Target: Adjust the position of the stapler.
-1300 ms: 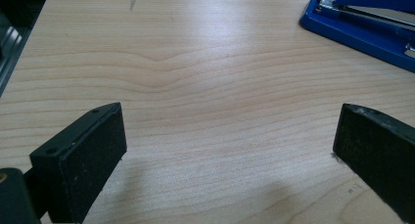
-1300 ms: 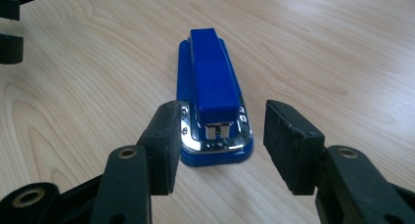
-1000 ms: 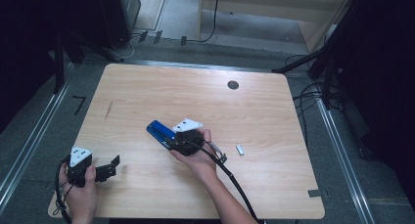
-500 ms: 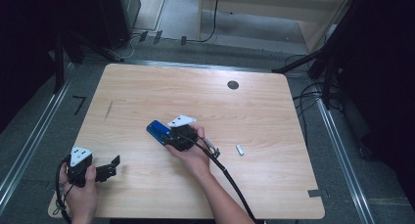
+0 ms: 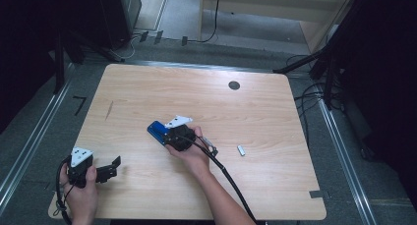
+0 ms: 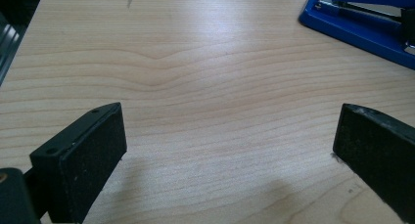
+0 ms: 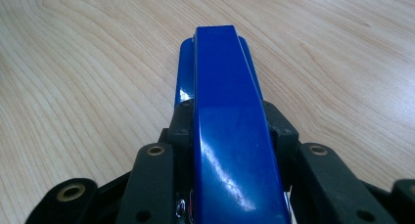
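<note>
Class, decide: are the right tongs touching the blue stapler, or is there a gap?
Touching. In the right gripper view, the right tongs have just been closing and sit flush against both sides of the blue stapler.

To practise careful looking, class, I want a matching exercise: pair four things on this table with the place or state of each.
Things:
1. stapler
2. left gripper
3. right gripper
4. small metal piece

States or places:
A. lies alone on the wood, right of the hand
B. jaws wide apart over bare table
C. blue, between two black jaws
D. jaws against the sides of a blue body

Pairs: 1-C, 2-B, 3-D, 4-A
</note>
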### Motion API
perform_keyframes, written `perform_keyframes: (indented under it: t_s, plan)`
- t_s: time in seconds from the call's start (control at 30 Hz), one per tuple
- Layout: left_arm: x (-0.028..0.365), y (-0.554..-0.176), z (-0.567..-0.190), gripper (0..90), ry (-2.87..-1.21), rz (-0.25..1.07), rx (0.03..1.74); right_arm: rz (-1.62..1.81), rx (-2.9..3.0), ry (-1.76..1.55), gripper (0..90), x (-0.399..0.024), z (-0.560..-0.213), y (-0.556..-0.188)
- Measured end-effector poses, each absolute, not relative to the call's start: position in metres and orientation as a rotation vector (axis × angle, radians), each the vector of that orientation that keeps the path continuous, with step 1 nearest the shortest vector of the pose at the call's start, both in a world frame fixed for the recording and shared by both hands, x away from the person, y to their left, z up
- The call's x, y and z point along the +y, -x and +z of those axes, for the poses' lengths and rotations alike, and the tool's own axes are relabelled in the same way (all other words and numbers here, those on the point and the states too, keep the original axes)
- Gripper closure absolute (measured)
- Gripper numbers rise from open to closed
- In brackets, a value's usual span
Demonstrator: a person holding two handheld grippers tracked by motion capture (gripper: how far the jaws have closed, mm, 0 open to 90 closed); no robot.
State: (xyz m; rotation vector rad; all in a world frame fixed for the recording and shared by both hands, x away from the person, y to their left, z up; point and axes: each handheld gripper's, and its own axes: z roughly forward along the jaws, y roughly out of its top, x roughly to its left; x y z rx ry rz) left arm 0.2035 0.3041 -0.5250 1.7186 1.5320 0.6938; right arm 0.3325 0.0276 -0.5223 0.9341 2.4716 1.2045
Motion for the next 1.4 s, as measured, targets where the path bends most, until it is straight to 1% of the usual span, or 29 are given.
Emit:
perform_keyframes:
  t_s: [0.7, 1.4]
  plan:
    - [0.304, -0.204, -0.525, 0.0, -1.719, 0.686, 1.531, 1.177, 2.493, -0.856, 67.2, 0.028, -0.523, -0.332]
    - [0.305, -0.203, -0.525, 0.0, -1.709, 0.696, 1.530, 1.171, 2.533, -0.748, 67.2, -0.005, -0.522, -0.307]
